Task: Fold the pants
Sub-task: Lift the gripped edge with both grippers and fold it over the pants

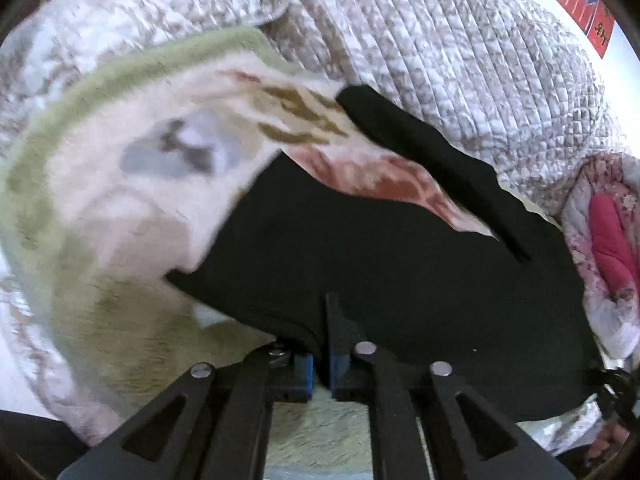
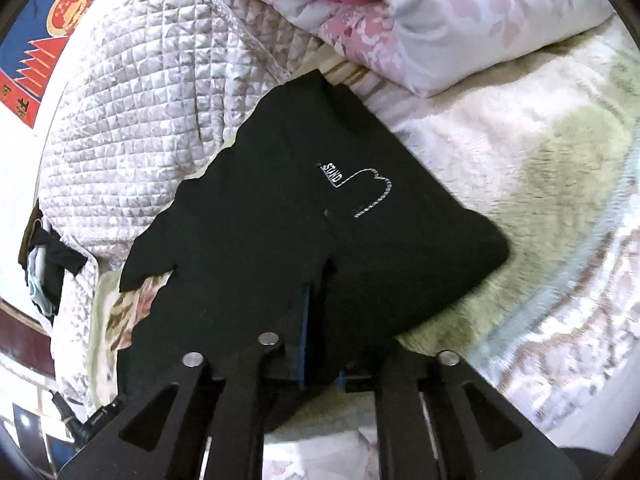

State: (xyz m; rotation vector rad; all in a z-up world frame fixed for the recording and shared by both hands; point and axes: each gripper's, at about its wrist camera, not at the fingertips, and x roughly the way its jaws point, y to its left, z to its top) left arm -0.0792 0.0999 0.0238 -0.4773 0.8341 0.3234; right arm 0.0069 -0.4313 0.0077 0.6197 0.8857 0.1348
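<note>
Nearest me, the left tool (image 1: 322, 344) was clamped on the near edge of the black pants (image 1: 400, 272), and the right tool (image 2: 320, 320) pinched the same cloth. The pants lay on the bed's fleecy blanket (image 2: 520, 152), the quilted cover (image 2: 132, 92) beyond.

- Pants (image 2: 304, 216), black: 1, with 1 white outline logo (image 2: 360, 190)
- Grippers: 2, left (image 1: 326, 320) and right (image 2: 320, 280)
- Fleece blanket (image 1: 120, 184), green-edged: 1
- Quilted cover (image 1: 460, 60): 1
- Floral pillow (image 2: 460, 20): 1
- Red-and-blue poster (image 2: 52, 28): 1
</note>
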